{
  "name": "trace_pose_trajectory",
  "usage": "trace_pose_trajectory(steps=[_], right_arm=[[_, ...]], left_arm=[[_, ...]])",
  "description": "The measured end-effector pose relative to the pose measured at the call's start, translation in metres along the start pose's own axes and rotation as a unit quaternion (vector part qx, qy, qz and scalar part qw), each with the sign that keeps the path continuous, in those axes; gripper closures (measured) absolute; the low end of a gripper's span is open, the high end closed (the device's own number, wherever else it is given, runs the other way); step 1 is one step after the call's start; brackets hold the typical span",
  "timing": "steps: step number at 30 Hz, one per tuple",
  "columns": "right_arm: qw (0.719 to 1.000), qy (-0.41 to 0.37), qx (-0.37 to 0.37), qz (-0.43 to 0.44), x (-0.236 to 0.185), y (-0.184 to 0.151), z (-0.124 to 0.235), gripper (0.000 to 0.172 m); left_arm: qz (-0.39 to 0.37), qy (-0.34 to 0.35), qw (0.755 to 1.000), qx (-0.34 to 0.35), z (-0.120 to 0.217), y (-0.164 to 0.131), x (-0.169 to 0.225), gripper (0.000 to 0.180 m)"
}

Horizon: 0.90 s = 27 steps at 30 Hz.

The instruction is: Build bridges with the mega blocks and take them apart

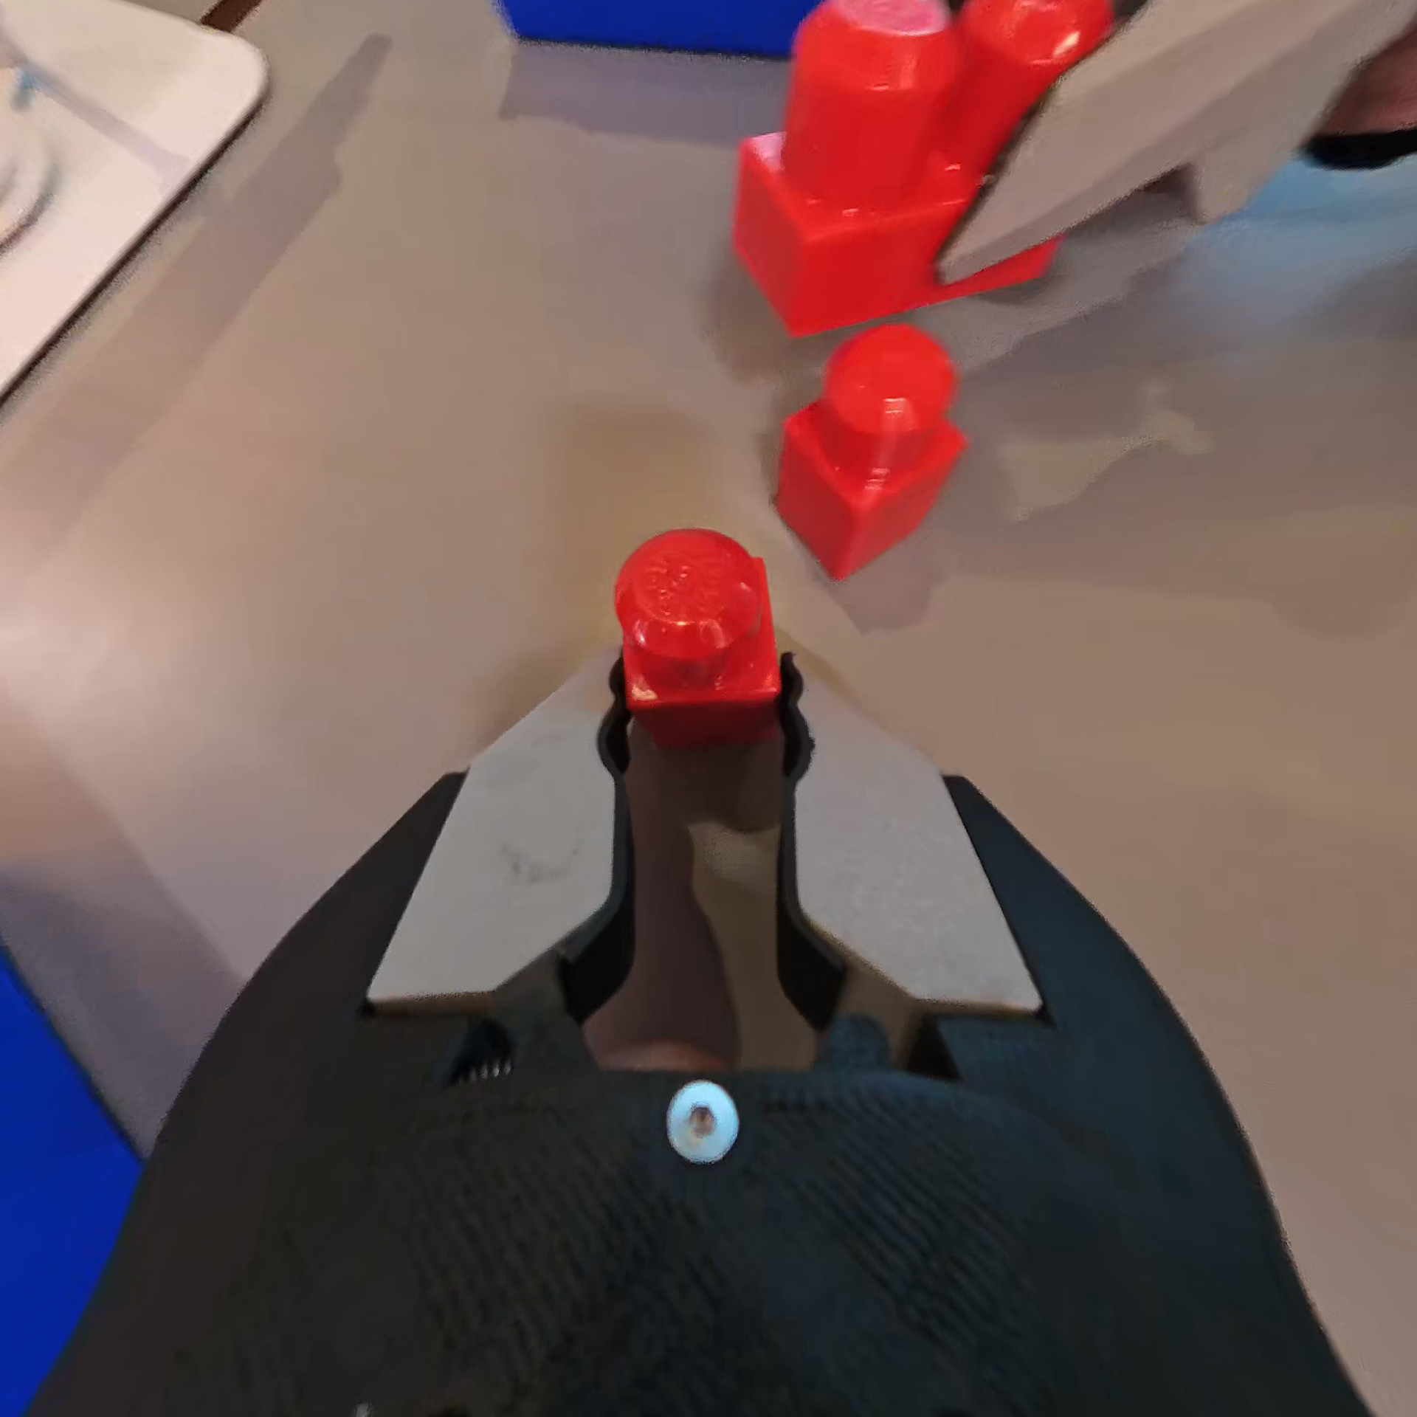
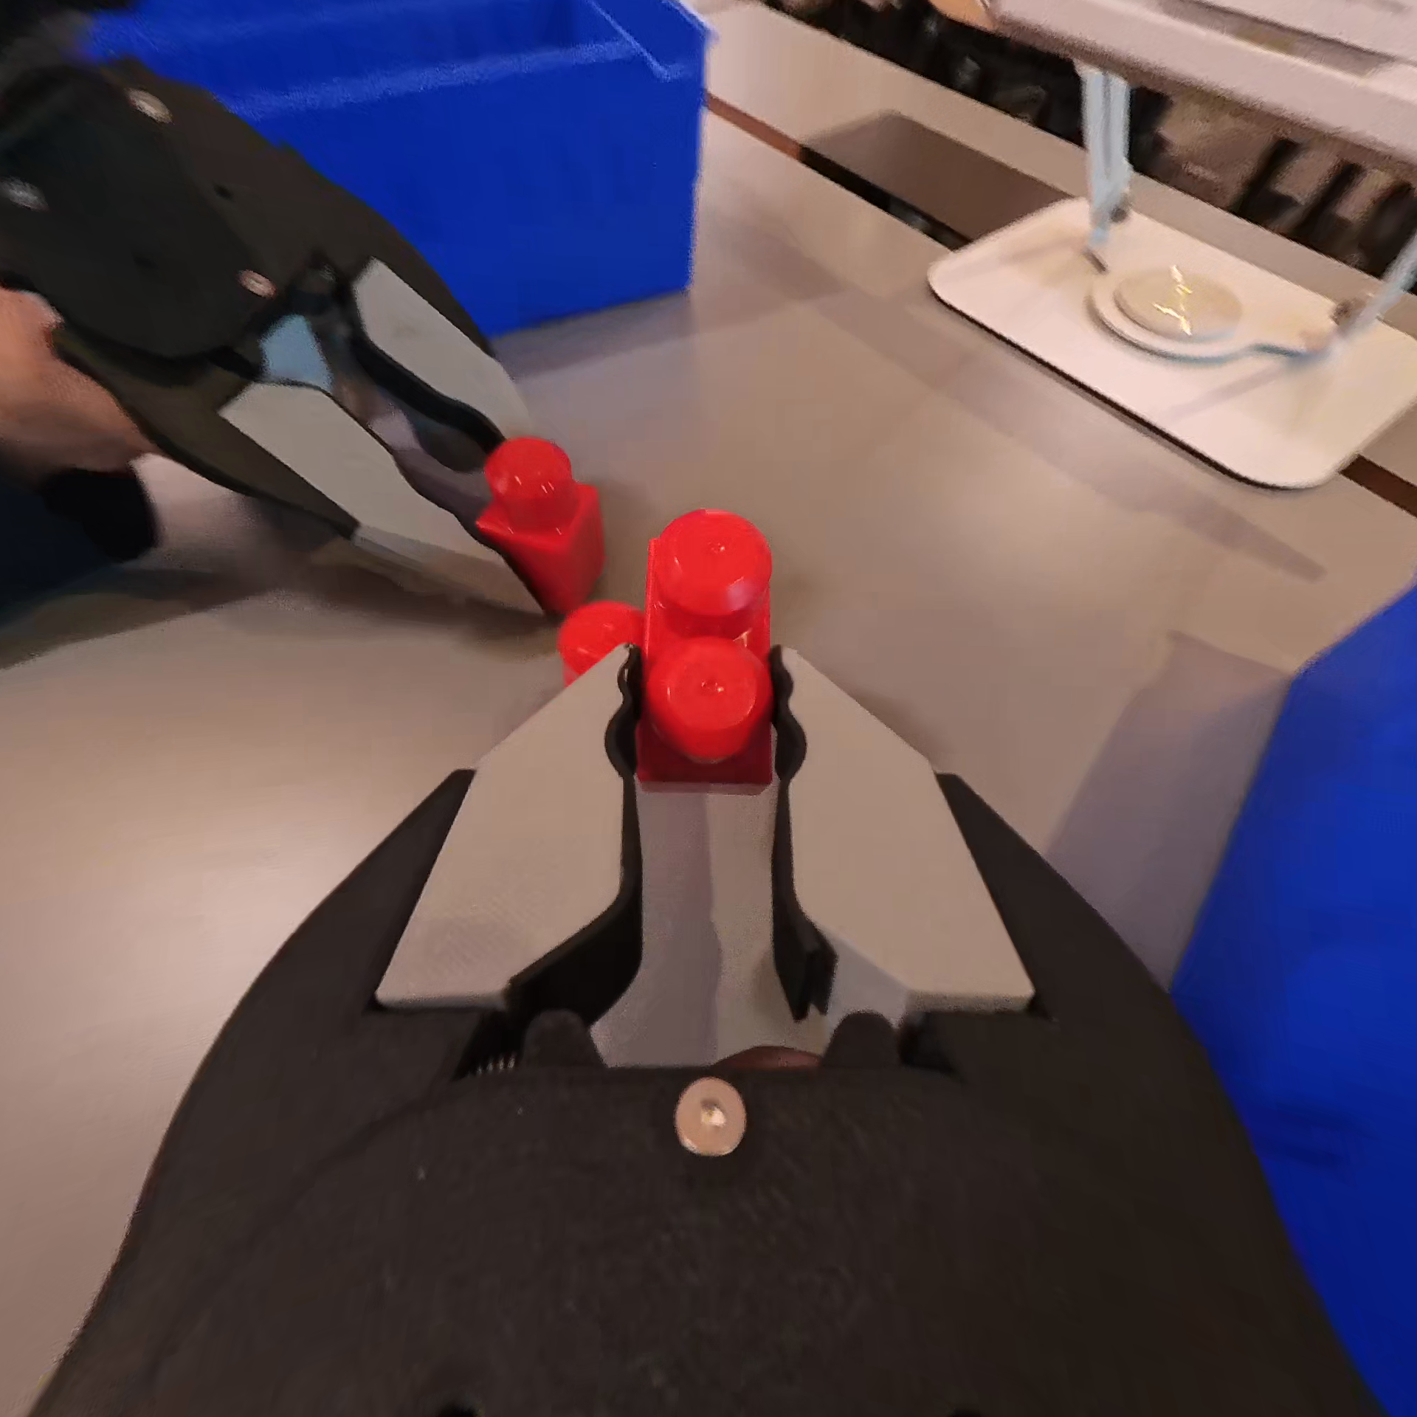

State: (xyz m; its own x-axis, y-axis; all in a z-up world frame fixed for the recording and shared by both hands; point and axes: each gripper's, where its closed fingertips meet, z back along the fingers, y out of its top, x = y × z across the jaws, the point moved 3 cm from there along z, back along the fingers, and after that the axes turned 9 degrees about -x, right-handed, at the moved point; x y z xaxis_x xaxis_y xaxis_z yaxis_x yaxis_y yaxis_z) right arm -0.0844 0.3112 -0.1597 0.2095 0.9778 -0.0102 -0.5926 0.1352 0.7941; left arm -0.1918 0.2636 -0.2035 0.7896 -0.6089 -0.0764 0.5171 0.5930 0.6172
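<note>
Two grips, three red blocks

I had the left gripper [image 1: 701, 694] pinching a single-stud red block [image 1: 694, 652] at frame centre. Farther up right stood a loose red block [image 1: 866, 468]. My right gripper [image 2: 701, 709] clamped the two-stud red block [image 2: 705, 659] above it.

blue bin [image 2: 475, 153] and white tray [image 2: 1196, 360] on grey table [image 2: 920, 537]
bin at eleven o'clock in right wrist view, tray at two o'clock.

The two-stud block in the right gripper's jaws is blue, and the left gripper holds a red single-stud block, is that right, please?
Not quite: the two-stud block in the right gripper is red, as the right wrist view shows. The left gripper does hold a red single-stud block.
</note>
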Motion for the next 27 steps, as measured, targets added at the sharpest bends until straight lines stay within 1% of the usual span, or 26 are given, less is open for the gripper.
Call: trace_pose_trajectory(steps=[4,7,10,15,20,27], right_arm=[[0.993,0.101,0.054,0.016,-0.026,0.016,0.016,0.142],[0.985,0.148,0.076,0.048,-0.041,0.022,0.027,0.142],[0.978,0.182,0.071,0.075,-0.055,0.021,0.032,0.142],[0.974,0.198,0.031,0.106,-0.067,0.01,0.024,0.142],[0.97,0.21,0.0,0.124,-0.075,0.001,0.016,0.142],[0.959,0.237,-0.032,0.151,-0.086,-0.011,0.015,0.142]], left_arm=[[-0.06,-0.117,0.991,0.036,0.02,0.005,0.037,0.145],[-0.079,-0.145,0.986,0.033,0.019,0.004,0.048,0.145],[-0.084,-0.179,0.98,0.03,0.018,0.004,0.059,0.145],[-0.11,-0.199,0.974,0.021,0.018,0.002,0.072,0.145],[-0.141,-0.204,0.969,-0.005,0.012,-0.005,0.082,0.145],[-0.155,-0.231,0.961,0.008,0.015,-0.002,0.092,0.145]])
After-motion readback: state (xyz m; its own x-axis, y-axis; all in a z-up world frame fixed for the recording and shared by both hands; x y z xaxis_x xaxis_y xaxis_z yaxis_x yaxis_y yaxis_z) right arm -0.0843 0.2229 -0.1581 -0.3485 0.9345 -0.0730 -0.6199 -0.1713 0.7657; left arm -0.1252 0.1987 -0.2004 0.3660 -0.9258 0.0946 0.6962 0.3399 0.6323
